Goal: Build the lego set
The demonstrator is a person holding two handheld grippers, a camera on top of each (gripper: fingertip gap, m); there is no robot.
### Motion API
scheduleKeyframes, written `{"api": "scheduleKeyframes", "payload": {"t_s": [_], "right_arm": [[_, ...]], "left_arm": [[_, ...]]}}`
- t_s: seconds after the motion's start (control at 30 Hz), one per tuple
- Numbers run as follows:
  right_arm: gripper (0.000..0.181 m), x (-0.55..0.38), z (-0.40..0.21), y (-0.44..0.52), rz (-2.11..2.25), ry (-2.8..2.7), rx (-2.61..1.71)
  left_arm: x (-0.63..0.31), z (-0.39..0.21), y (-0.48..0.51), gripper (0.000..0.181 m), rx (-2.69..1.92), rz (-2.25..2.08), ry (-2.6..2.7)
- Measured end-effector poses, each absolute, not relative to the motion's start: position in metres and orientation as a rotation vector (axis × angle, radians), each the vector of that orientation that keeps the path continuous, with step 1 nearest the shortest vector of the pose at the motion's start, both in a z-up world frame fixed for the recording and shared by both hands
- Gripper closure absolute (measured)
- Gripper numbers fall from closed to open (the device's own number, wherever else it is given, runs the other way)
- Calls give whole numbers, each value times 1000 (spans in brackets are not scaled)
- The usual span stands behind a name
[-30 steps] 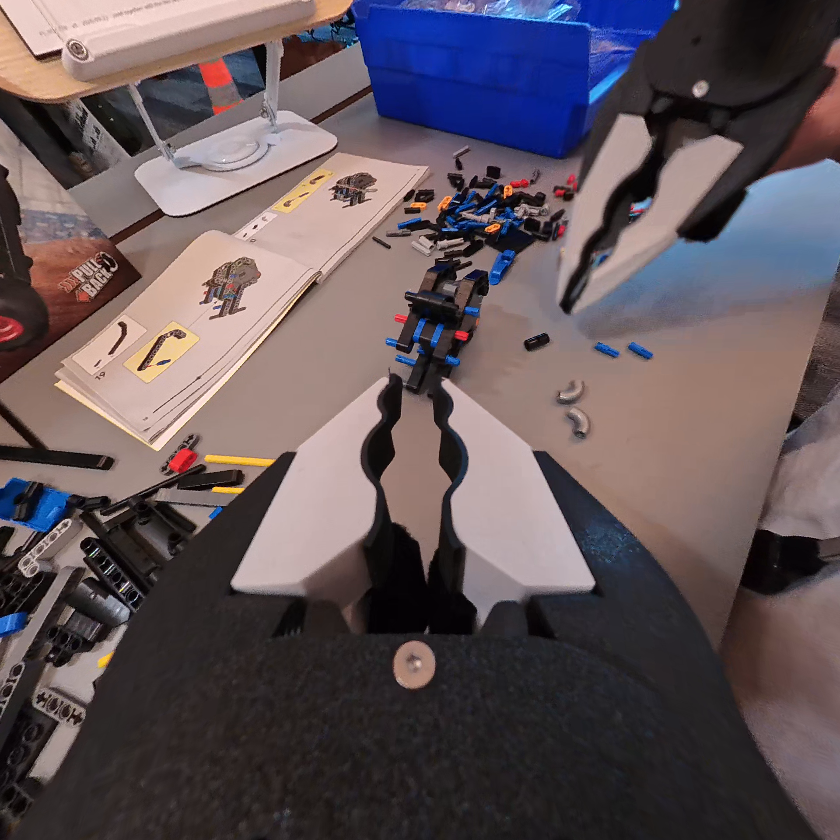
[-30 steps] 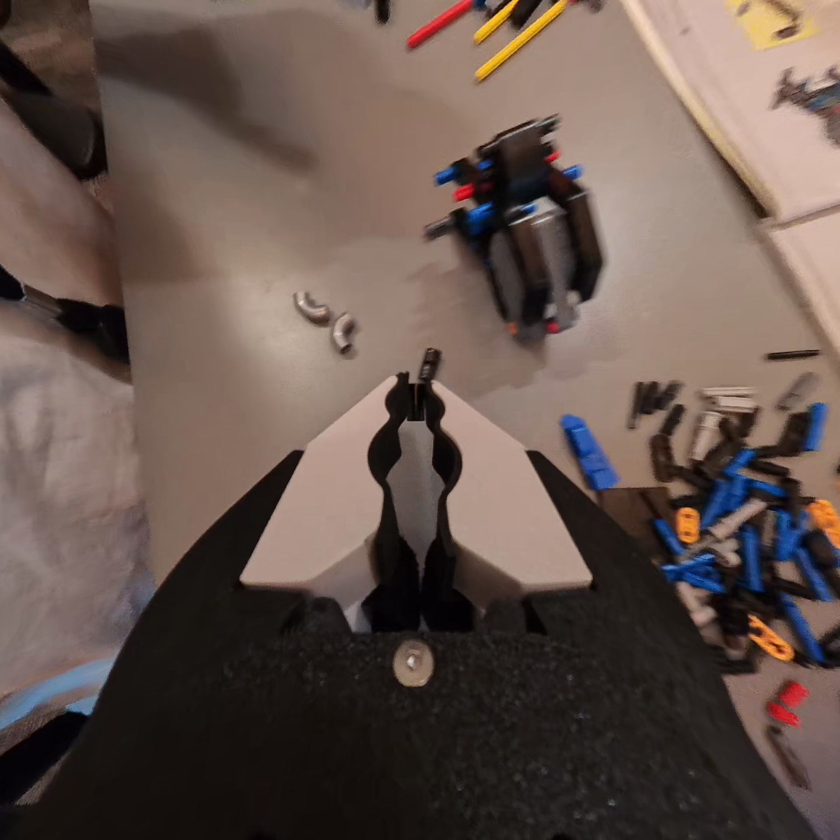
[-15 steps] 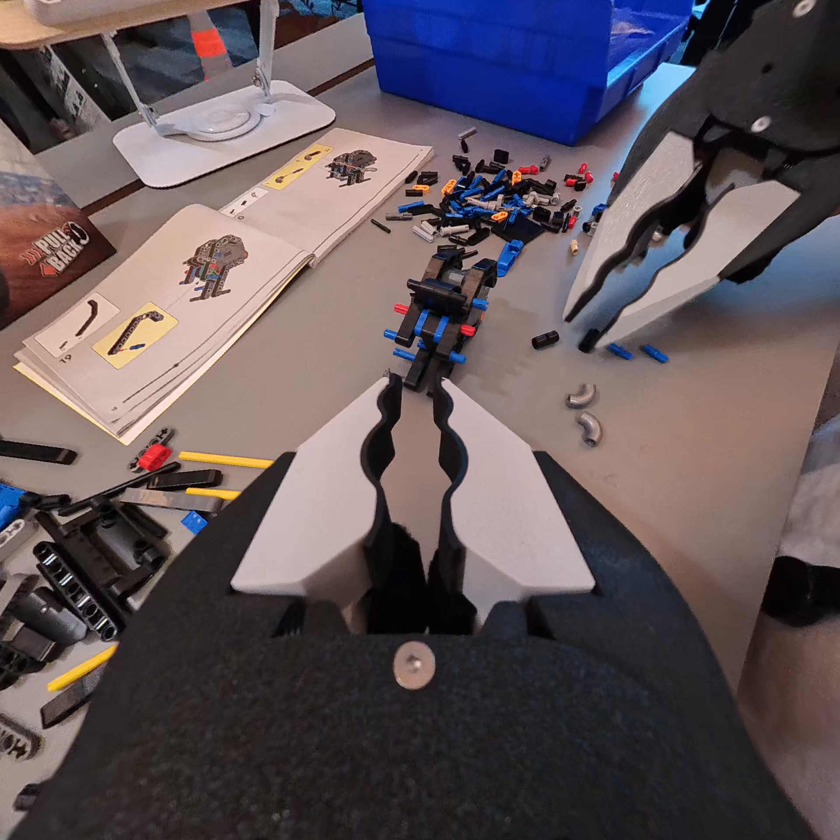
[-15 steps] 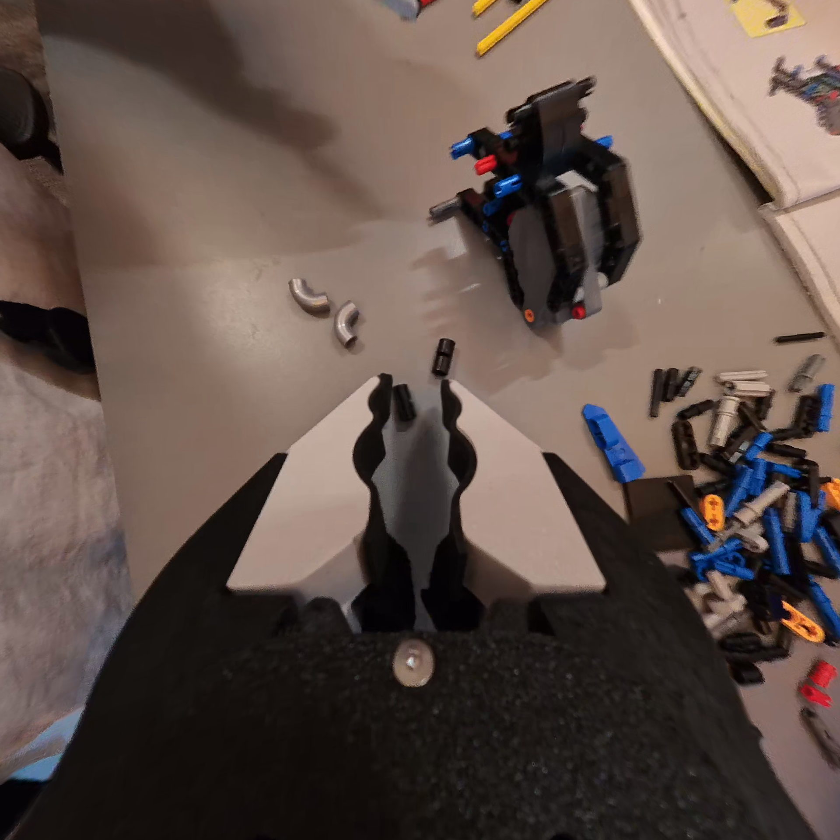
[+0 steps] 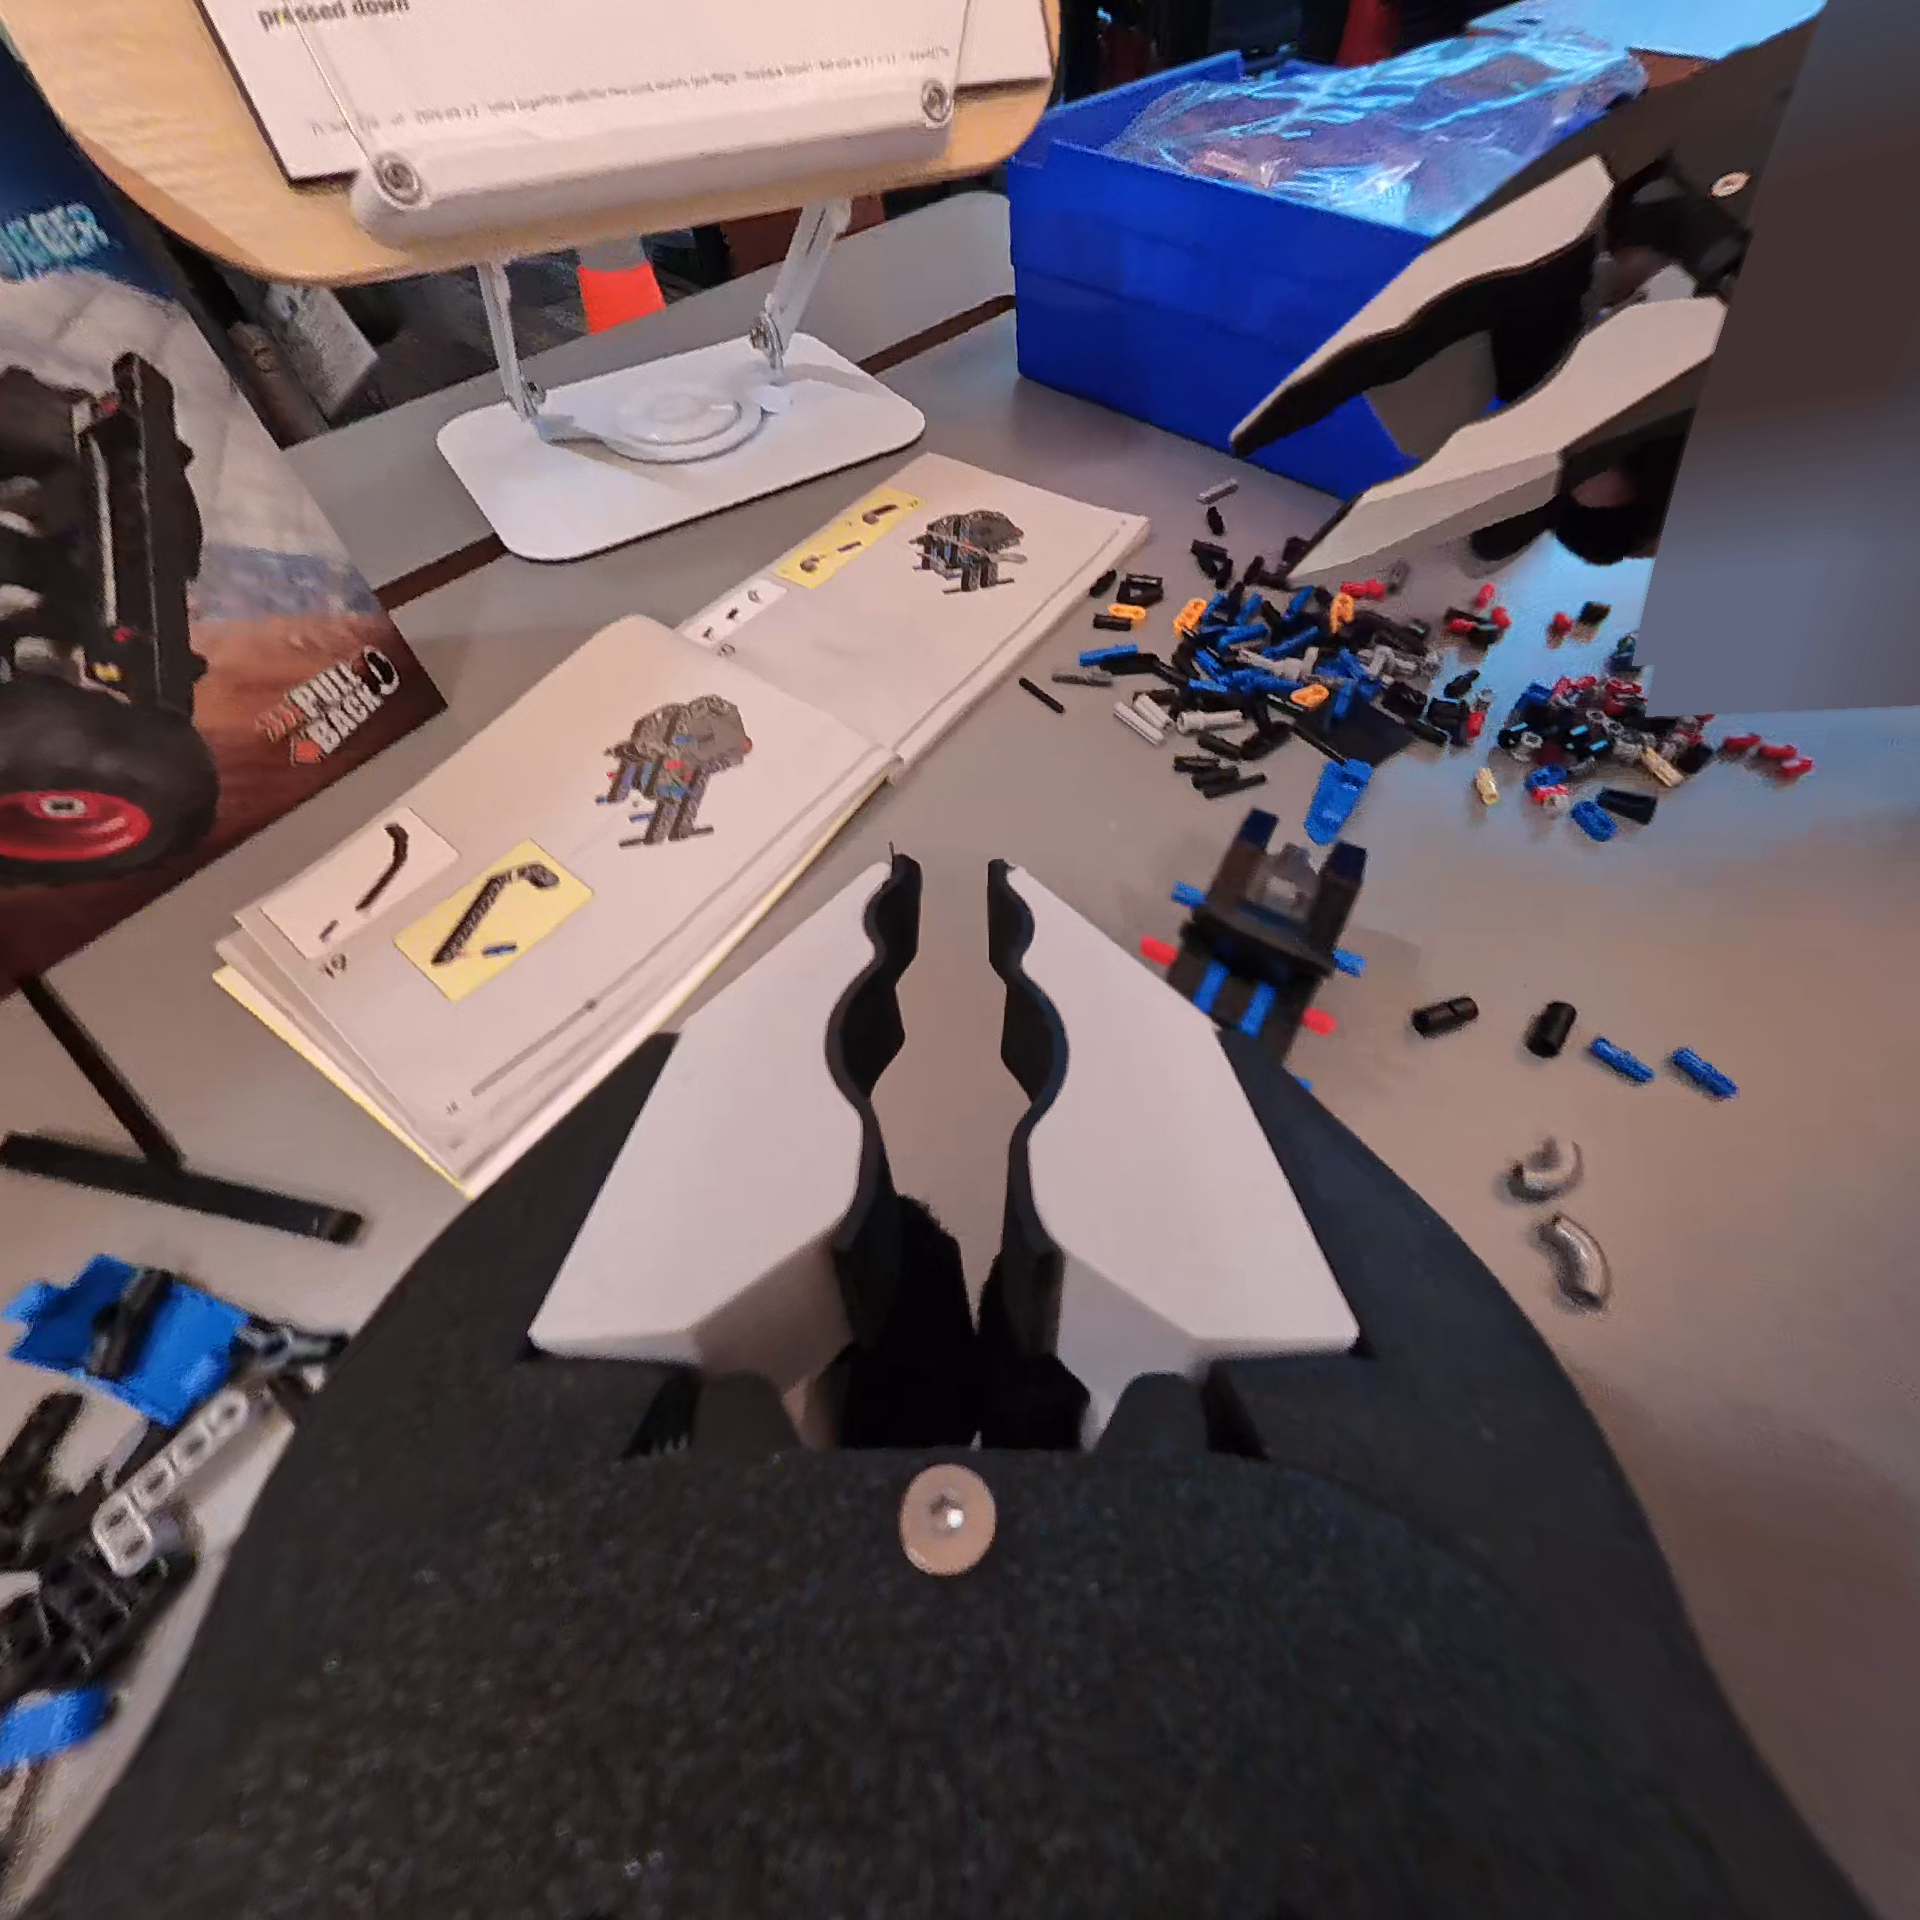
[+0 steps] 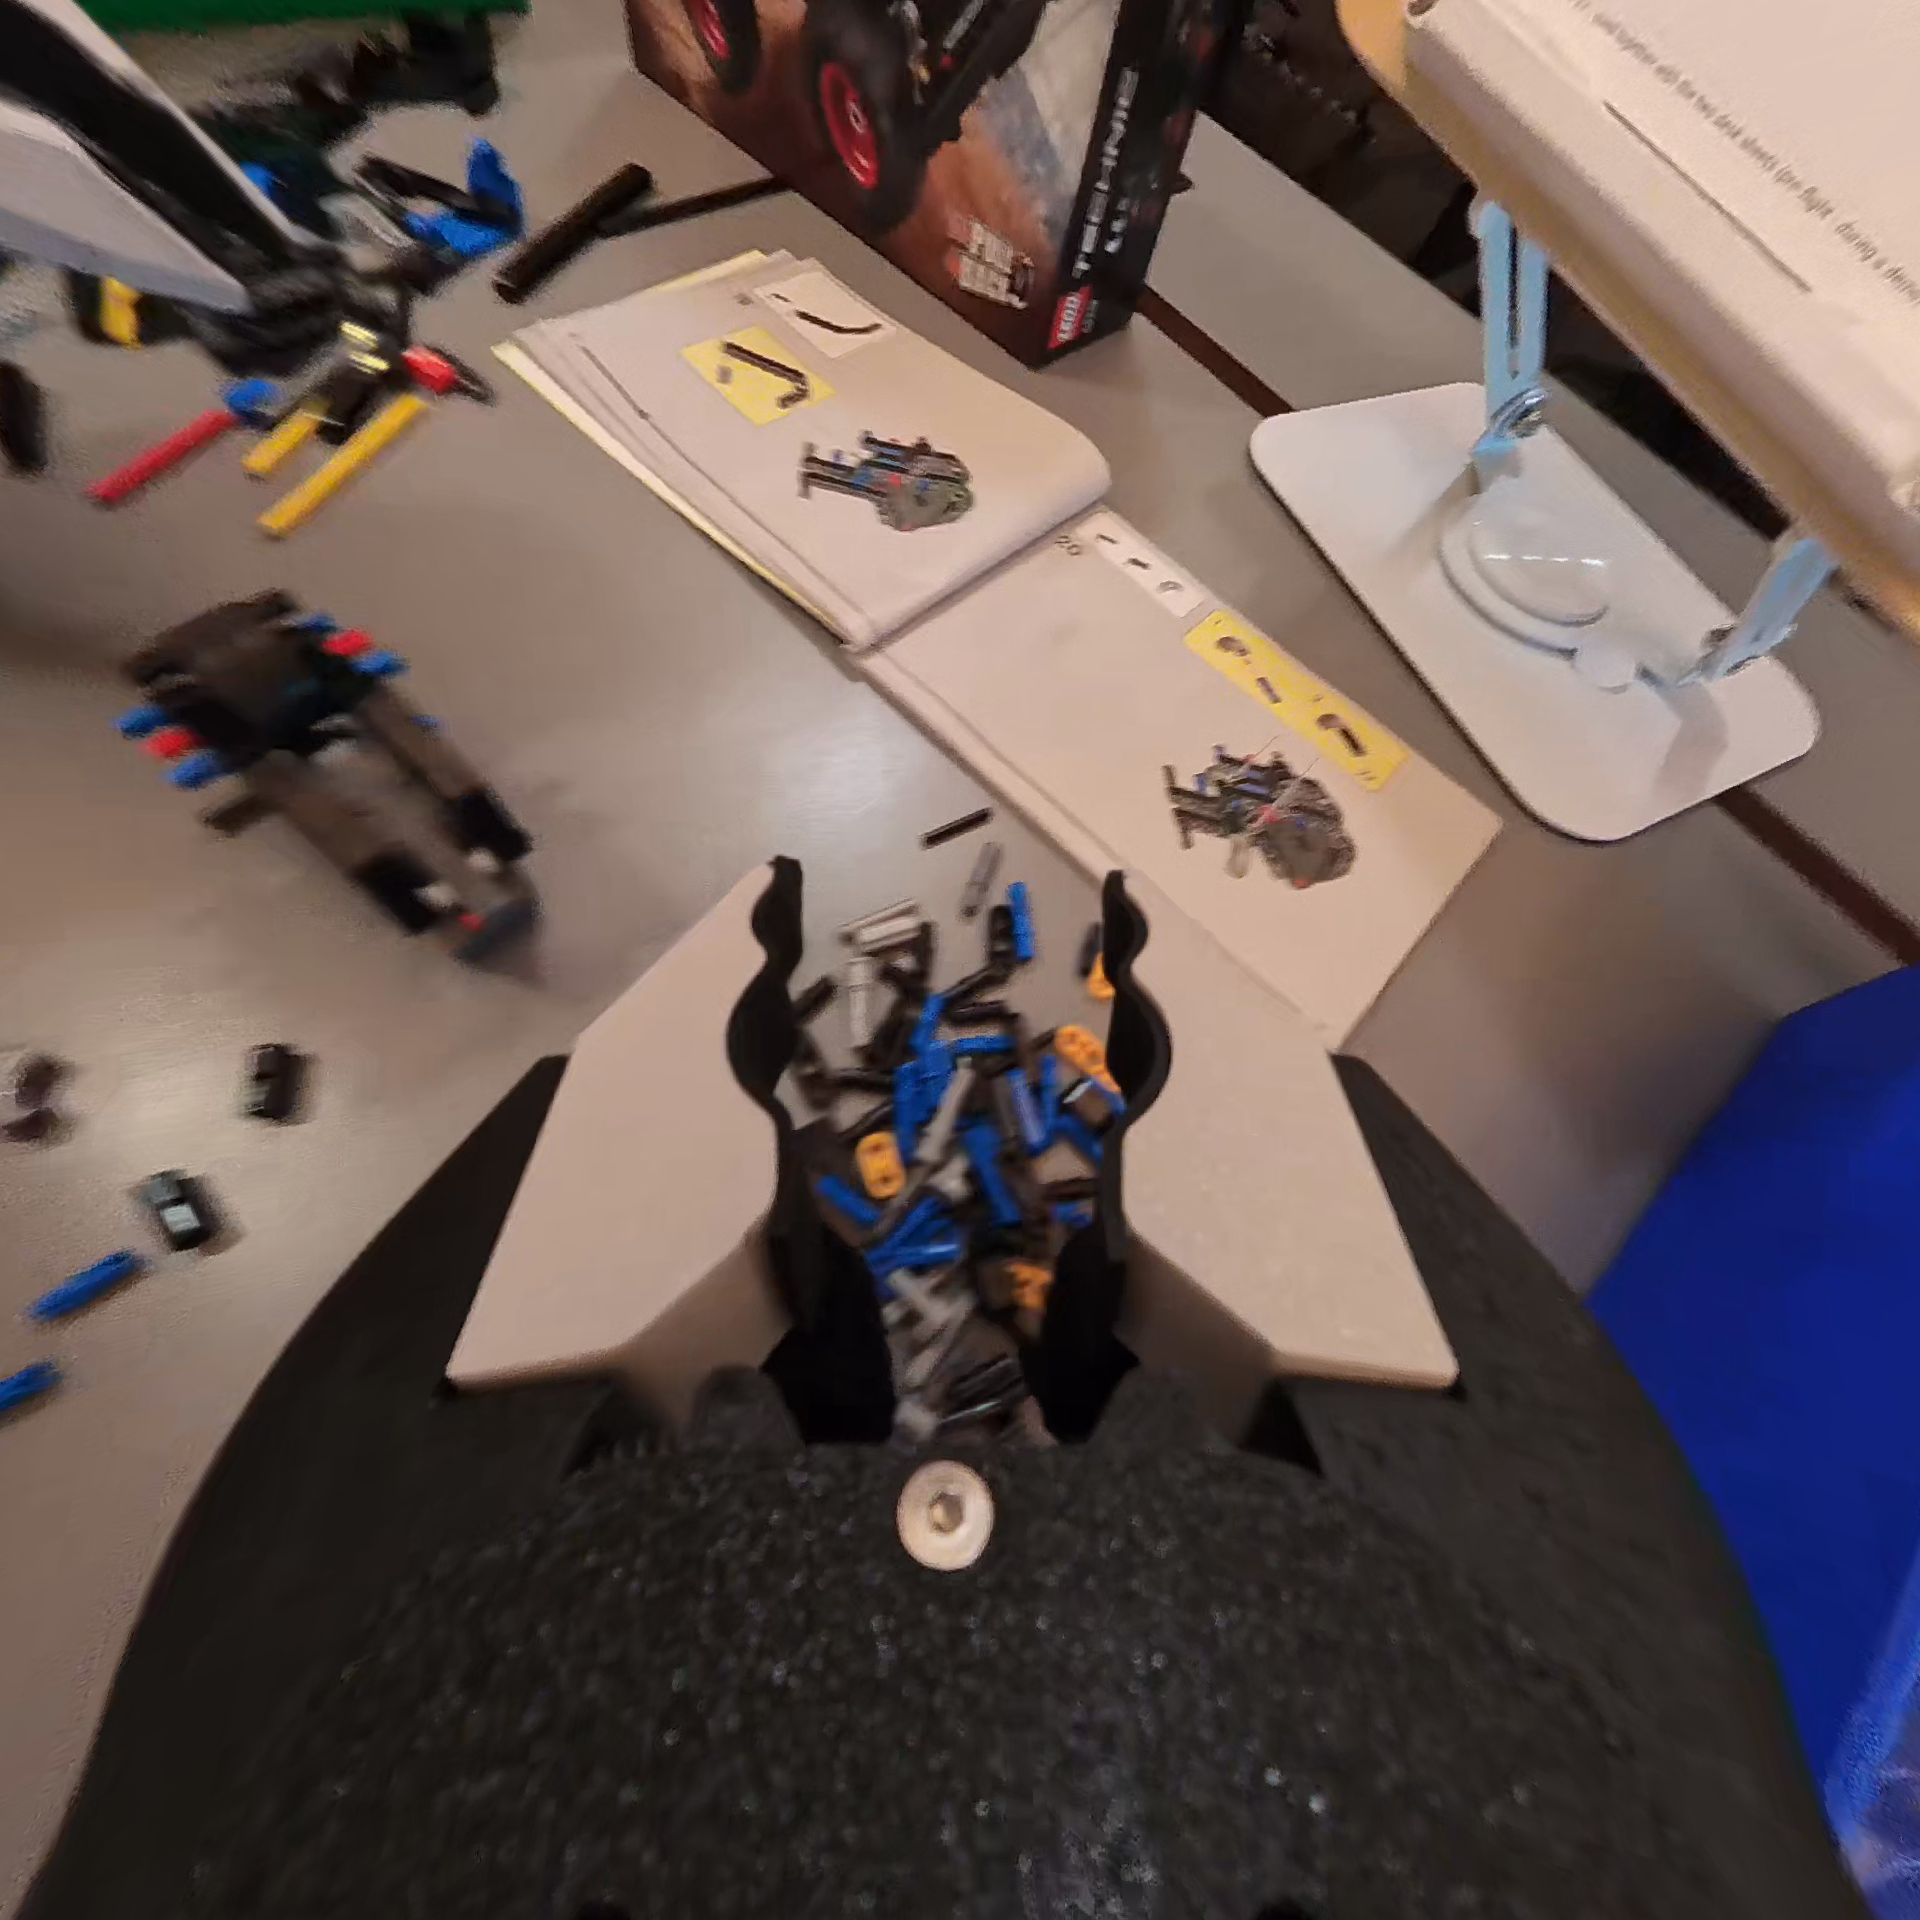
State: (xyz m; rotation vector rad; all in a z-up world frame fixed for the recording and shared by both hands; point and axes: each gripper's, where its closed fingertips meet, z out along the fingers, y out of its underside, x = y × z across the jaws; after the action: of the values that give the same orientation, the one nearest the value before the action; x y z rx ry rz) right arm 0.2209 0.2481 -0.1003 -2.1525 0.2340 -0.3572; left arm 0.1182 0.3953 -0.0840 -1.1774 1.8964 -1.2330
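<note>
**Bench inventory — both my grippers empty, pile of small parts under the right one**

- My left gripper (image 5: 943, 883): fingers a narrow gap apart, nothing between them. It sits at frame centre of the left wrist view, above bare grey table (image 5: 1714, 935), just beside the lower edge of the instruction booklet (image 5: 665, 831).
- My right gripper (image 6: 951, 899): fingers spread wide, holding nothing. It hangs over the pile of small pins and connectors (image 6: 966, 1101) — blue, black, grey and orange. In the left wrist view the same gripper (image 5: 1273, 499) enters from the upper right, tips above the far edge of that pile (image 5: 1288, 665).
- Partly built model (image 5: 1262, 935): black with blue and red pins, on the table right of centre in the left wrist view, partly hidden behind my left finger; in the right wrist view it lies blurred at the left (image 6: 312, 748).
- Loose on the table, right side of the left wrist view: two short black connectors (image 5: 1444, 1016), two blue pins (image 5: 1662, 1065), two grey curved pieces (image 5: 1558, 1216).
- Second scatter of parts (image 5: 1600, 727), far right.
- Larger parts heap (image 5: 114, 1455), lower left: black beams, blue panels.
- Yellow and red axles (image 6: 312, 457), upper left of the right wrist view.
- Set box (image 5: 135, 582), standing at left.
- Blue bin (image 5: 1174, 270), upper right, clear bags inside.
- White stand (image 5: 675, 436) carrying a board with printed sheets, top of frame.
</note>
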Motion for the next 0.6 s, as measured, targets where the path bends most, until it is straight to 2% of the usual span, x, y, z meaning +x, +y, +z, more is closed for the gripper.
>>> {"api": "scheduleKeyframes", "payload": {"t_s": [0.2,0.4,0.6], "right_arm": [[129,273,-114,261,-399,348,-2209],[143,268,-128,254,-233,470,-2141],[145,263,-128,257,-242,430,-2153]], "left_arm": [[166,-80,407,170,-1214,-1214,1897],[170,-89,416,170,-1205,-1232,1839],[164,-100,426,172,-1180,-1146,1870]]}}
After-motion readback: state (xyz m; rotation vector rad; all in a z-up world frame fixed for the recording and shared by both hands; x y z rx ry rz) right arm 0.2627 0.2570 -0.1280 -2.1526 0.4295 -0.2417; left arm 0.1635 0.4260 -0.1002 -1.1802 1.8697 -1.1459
